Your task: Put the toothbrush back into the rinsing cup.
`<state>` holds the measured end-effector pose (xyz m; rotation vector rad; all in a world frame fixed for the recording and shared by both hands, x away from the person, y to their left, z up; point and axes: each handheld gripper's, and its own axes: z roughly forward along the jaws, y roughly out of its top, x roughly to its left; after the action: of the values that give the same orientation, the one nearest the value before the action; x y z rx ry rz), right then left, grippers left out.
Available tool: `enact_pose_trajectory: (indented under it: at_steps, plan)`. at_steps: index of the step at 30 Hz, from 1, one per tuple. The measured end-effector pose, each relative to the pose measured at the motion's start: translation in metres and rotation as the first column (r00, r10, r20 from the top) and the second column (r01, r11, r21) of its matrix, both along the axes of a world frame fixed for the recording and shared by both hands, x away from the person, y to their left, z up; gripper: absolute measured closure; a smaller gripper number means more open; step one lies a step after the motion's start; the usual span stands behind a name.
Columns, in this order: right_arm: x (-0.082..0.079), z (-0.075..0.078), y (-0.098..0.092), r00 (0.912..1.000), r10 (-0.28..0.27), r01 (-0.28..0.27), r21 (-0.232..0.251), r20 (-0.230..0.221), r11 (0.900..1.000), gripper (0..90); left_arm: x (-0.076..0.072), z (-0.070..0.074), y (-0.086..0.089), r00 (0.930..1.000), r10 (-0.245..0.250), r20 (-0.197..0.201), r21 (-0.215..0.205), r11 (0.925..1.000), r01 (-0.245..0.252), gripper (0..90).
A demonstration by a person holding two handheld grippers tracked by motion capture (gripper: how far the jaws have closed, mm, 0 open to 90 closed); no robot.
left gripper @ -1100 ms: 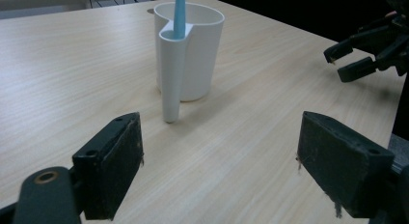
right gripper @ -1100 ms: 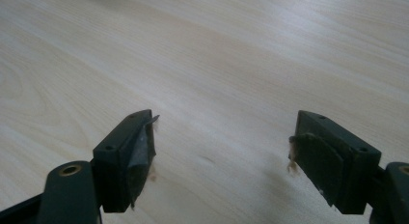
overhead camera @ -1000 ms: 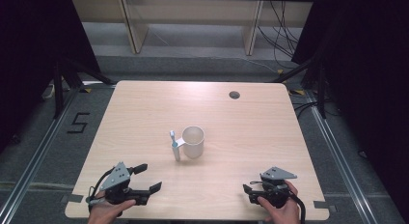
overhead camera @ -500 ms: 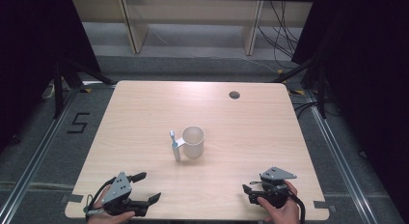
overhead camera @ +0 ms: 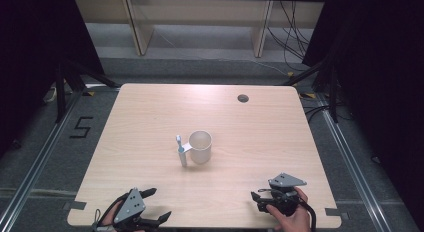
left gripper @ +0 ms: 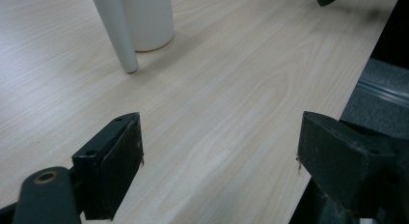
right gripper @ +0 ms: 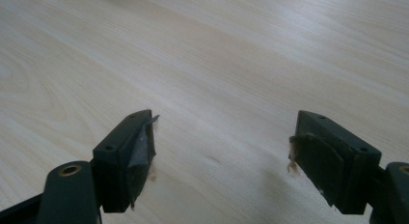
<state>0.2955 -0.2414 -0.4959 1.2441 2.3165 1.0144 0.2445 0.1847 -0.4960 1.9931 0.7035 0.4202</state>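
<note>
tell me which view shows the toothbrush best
The high view: the toothbrush shows whole, blue head up, leaning against the cup. The left gripper view catches just its white lower handle beside the cup's base. The right gripper view looks at bare table.

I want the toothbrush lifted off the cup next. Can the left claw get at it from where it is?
Probably yes. The left claw is open near the table's front edge, and bare tabletop lies between it and the toothbrush leaning against the cup.

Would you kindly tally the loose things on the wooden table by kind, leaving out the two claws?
White plastic cup: 1
White toothbrush with a blue tip, leaning against the cup: 1
Total: 2
</note>
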Motion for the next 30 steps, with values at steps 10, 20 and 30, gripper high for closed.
enact_pose_trajectory:
  at_steps: [10, 20, 30]
  plan:
    - [-0.001, 0.000, 0.002, 0.9999, 0.001, -0.001, -0.017, -0.011, 1.000, 23.6, -0.009, -0.002, 0.001, 0.9989, -0.001, -0.047, 0.057, 0.9983, 0.004, 15.7]
    - [-0.002, 0.001, 0.003, 0.9996, -0.012, 0.012, -0.015, -0.025, 1.000, 23.7, -0.004, -0.005, 0.015, 0.9903, 0.090, -0.106, 0.098, 0.9920, -0.079, 15.9]
    - [-0.002, 0.001, 0.003, 0.9991, 0.004, -0.004, -0.004, -0.043, 1.000, 23.6, -0.003, -0.006, 0.015, 0.9900, 0.090, -0.109, 0.118, 0.9901, -0.077, 15.9]
